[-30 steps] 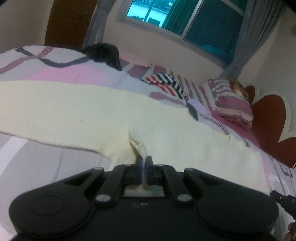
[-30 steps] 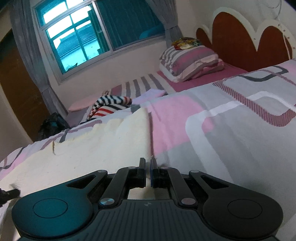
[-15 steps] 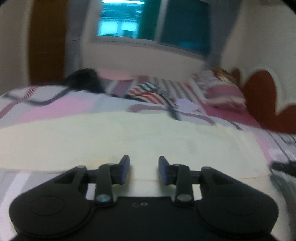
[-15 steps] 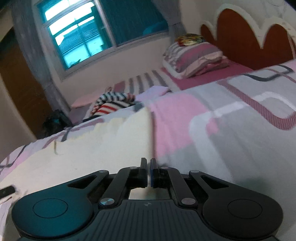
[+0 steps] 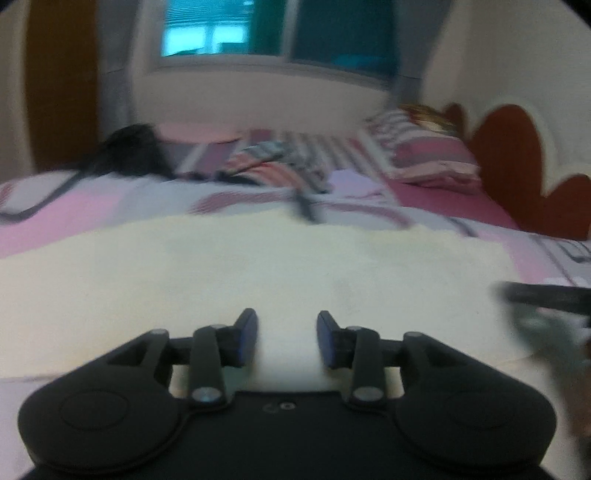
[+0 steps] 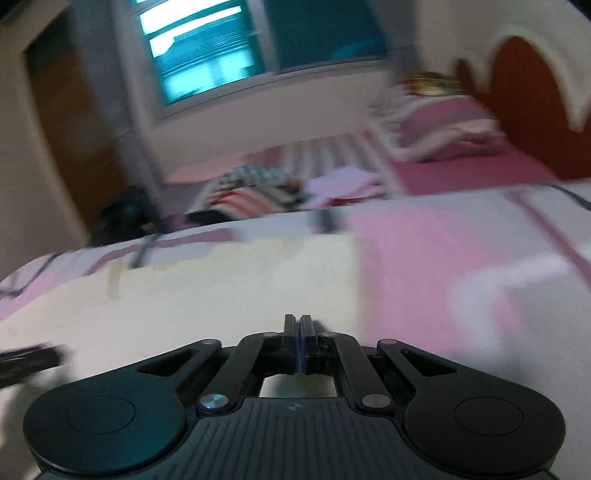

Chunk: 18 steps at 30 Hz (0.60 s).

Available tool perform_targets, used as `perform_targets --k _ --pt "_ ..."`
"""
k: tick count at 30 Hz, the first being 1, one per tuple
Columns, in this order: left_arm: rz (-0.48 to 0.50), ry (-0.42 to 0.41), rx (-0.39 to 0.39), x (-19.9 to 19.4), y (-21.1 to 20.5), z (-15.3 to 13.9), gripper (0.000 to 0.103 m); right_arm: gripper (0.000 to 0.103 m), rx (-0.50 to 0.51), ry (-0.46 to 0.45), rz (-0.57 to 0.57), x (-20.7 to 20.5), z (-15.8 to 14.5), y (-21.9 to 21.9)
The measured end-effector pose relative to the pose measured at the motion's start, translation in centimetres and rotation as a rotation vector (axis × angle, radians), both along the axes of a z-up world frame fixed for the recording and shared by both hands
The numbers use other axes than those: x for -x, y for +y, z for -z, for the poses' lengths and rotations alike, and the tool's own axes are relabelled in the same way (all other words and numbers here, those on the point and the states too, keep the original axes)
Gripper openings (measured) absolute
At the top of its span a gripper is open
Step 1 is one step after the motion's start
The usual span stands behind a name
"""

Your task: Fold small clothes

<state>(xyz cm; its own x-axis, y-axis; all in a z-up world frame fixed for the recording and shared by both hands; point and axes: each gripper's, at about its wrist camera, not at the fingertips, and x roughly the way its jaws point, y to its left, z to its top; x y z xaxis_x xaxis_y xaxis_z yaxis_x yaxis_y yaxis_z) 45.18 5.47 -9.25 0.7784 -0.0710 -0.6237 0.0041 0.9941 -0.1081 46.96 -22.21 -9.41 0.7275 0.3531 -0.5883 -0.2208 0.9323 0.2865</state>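
A cream cloth [image 5: 258, 273] lies spread flat on the bed, and it also shows in the right wrist view [image 6: 207, 295]. My left gripper [image 5: 286, 332] is open just above the cloth's near part, holding nothing. My right gripper [image 6: 299, 332] has its jaws pressed together at the cloth's right edge; the frame is too blurred to tell if cloth is pinched between them. The tip of the right gripper [image 5: 546, 295] shows at the right of the left wrist view.
The bed has a pink, grey and white patterned cover [image 6: 461, 258]. A striped garment [image 5: 273, 166] and a black garment [image 5: 133, 151] lie at the far side. Pillows [image 5: 424, 158] sit by the red headboard [image 5: 517, 155]. A window [image 5: 280, 29] is behind.
My left gripper let go of the cloth's near edge and opened wide; the cloth settled flat. The right gripper stayed shut and swung slightly, with both views blurred by motion.
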Motion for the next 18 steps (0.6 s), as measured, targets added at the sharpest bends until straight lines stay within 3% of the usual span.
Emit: perform_targets --k 3,5,7,9,11,12,16,18 --pt "0.062 0.002 0.011 -1.7 -3.2 0.2 0.042 0.002 -0.029 0.014 -0.129 -1.4 0.5 3.7" --pt "0.034 0.033 0.02 -2.8 -2.7 0.8 0.041 0.002 -0.021 0.02 -0.145 -2.4 0.9 4.2" --pt "-0.013 0.031 -0.009 -2.6 -0.6 0.8 0.04 0.002 0.006 0.014 -0.108 -3.8 0.8 2.9" --pt "-0.103 0.026 -0.111 -2.0 1.8 0.9 0.038 0.002 0.052 0.004 0.028 -5.5 1.0 -0.6" --pt "-0.113 0.026 -0.042 -1.6 4.1 1.2 0.041 0.002 0.041 0.02 0.109 -7.2 1.5 -3.6" --pt "-0.106 0.025 -0.036 -1.6 4.3 1.2 0.041 0.002 0.012 0.031 0.105 -7.9 1.8 -4.5" --pt "-0.074 0.018 -0.132 -1.5 3.0 1.2 0.04 0.002 0.023 0.022 0.073 -8.4 2.1 -5.1" --pt "-0.085 0.019 -0.115 -1.2 3.0 0.8 0.04 0.002 -0.005 0.028 0.086 -8.4 2.2 -5.6"
